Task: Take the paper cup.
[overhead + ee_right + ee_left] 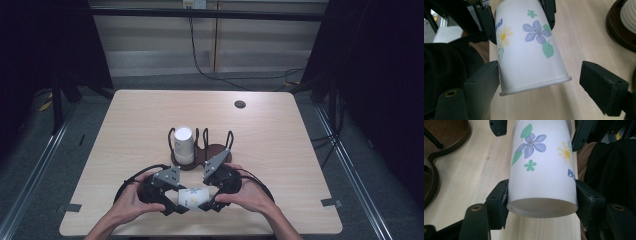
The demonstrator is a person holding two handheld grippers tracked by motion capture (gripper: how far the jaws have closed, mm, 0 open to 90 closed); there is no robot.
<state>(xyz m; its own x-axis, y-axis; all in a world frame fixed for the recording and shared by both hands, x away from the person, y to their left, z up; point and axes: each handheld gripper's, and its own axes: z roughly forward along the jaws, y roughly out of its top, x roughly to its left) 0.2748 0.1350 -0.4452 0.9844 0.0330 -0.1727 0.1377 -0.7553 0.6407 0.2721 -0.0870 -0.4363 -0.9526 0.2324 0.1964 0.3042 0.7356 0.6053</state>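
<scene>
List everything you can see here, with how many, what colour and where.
Flowered cup: one, white with purple and yellow flowers, lying sideways between both grippers at the table's near edge.
Plain cup: one, white, upside down in the holder's left slot.
Holder: one, dark brown base with black wire loops, table centre.
Table: one, light wood.
Left gripper: one, black, shut on the flowered cup's base end.
Right gripper: one, black, open around its rim end.
Hands: two, holding the grippers.

cup (541,167) lettering cut off, perhaps blue script, unreadable
</scene>
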